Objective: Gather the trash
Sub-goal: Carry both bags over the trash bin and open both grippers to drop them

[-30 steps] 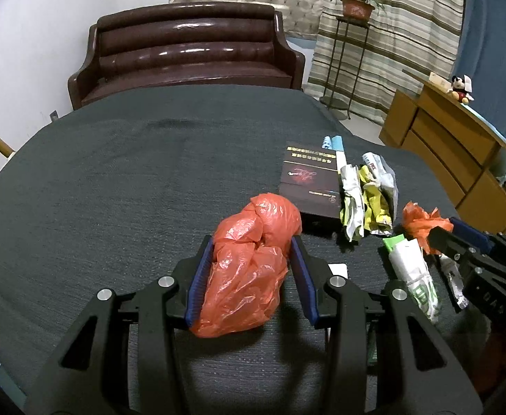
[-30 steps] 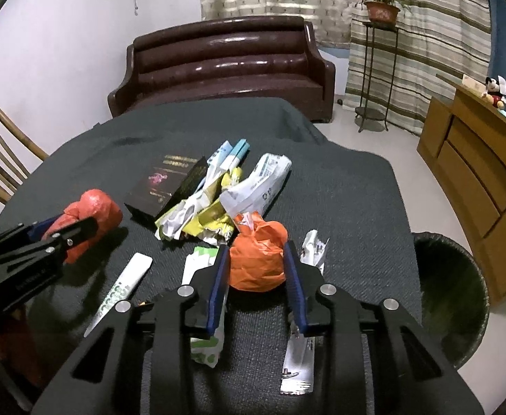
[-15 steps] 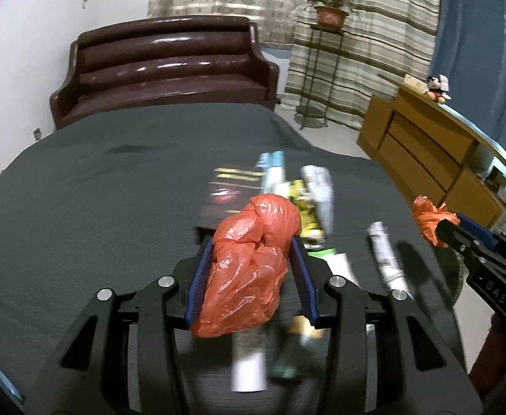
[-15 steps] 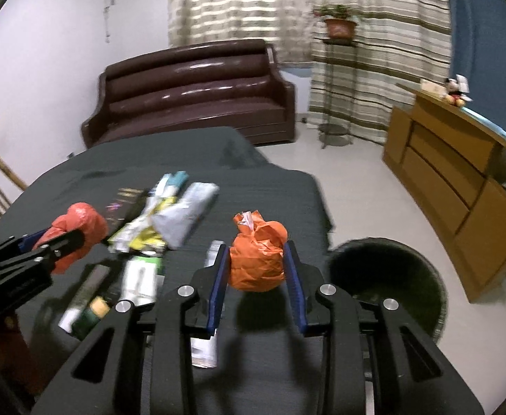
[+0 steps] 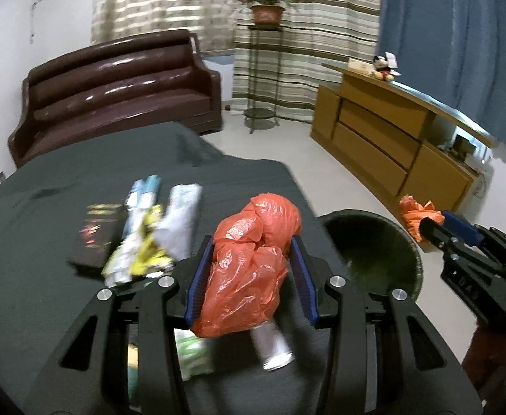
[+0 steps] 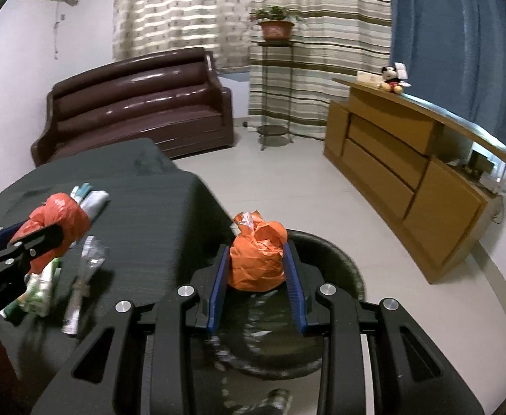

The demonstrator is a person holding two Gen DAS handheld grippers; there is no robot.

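The left tool (image 5: 253, 276) is angled downward, its blue pads clamped on a crumpled red bag (image 5: 253, 269). The right tool (image 6: 257, 285) is likewise tilted, pinching an orange wad (image 6: 257, 257).

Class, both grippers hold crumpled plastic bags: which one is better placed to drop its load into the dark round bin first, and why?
Right. The right gripper holds its crumpled orange plastic bag over the dark round bin, while the left gripper with its crumpled red plastic bag appears short of it, above the grey-covered table.
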